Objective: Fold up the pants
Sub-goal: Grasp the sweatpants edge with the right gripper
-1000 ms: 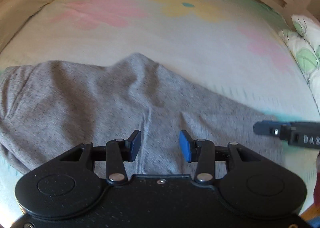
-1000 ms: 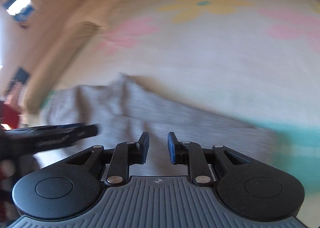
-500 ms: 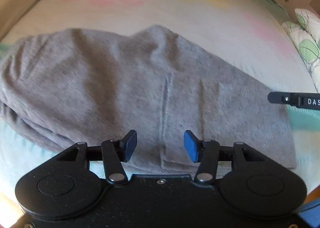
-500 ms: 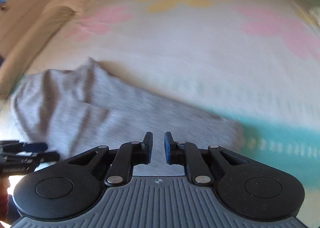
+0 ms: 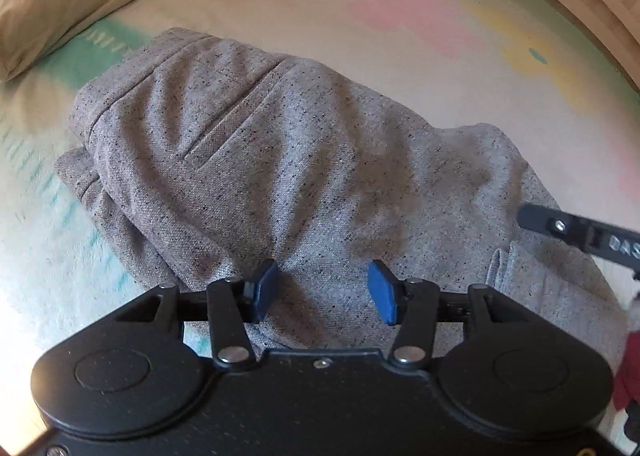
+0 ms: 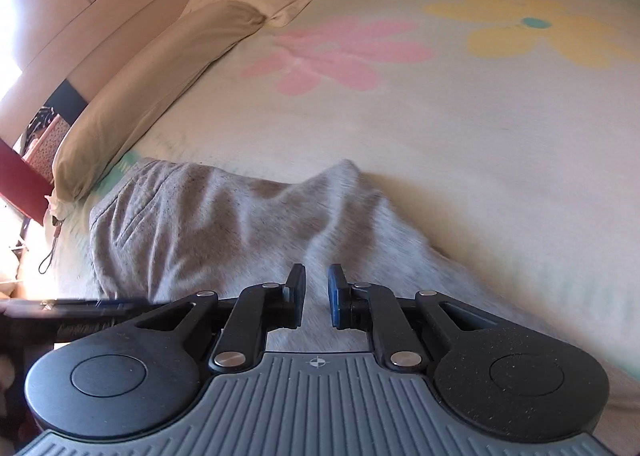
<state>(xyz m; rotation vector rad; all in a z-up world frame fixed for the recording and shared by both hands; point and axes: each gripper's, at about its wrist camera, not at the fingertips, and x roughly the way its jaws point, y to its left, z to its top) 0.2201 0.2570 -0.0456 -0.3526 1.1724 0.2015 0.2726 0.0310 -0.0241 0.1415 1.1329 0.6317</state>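
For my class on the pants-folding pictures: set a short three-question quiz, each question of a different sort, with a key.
1. True or false: the grey pants lie on a bedspread printed with pink and yellow flowers.
2. Multiple choice: the pads of the left hand-held gripper are A) clamped on a pillow, B) apart with nothing pinched between them, C) out of view.
3. Fill in: in the right wrist view, the beige pillow lies to the ____ of the pants.

Key: 1 true. 2 B. 3 upper left. Note: the right hand-held gripper shows a narrow gap with no cloth pinched; its jaws have just been closing.
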